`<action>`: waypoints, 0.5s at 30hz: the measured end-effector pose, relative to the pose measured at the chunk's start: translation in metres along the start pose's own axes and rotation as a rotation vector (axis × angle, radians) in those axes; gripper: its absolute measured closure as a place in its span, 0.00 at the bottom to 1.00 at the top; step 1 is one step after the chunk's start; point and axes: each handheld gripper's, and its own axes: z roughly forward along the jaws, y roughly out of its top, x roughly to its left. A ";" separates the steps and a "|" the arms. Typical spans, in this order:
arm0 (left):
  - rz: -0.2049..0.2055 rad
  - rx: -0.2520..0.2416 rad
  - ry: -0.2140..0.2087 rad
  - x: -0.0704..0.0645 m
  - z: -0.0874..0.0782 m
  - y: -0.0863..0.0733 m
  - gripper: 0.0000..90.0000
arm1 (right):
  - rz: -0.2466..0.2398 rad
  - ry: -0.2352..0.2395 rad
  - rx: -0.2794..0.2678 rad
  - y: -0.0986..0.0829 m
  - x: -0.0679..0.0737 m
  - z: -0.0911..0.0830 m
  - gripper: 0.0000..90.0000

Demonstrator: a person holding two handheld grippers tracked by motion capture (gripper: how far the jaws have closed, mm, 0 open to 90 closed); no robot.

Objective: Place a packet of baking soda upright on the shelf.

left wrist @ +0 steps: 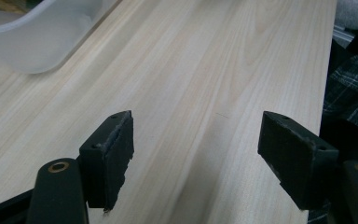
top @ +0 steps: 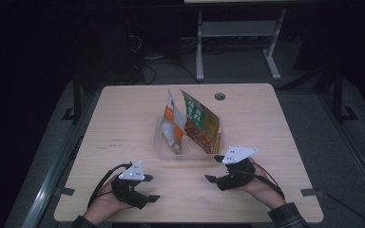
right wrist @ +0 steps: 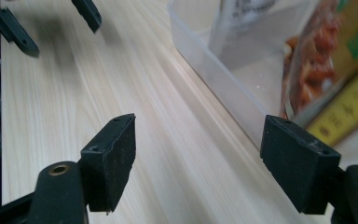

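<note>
Both tools rest released on the tabletop (top: 123, 123): left tool (top: 150, 188) well apart from the bin (top: 164, 151), right tool (top: 212, 168) just beside it, near the pouches (top: 199, 123).

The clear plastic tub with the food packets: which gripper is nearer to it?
Right. The right gripper sits just off the clear tub's near right corner. The left gripper is farther back, toward the table's near edge.

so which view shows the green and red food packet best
The high view: the green and red packet stands whole in the clear tub. The right gripper view crops it to a close lower part; the left gripper view catches the tub's corner.
</note>
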 end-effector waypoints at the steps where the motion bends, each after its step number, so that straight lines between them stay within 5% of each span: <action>1: -0.003 0.002 -0.001 -0.001 0.001 0.000 0.29 | -0.002 -0.003 0.007 -0.005 -0.001 -0.002 0.28; 15: 0.027 0.042 -0.018 -0.002 0.007 0.000 0.28 | 0.004 -0.023 0.124 -0.047 -0.004 -0.016 0.25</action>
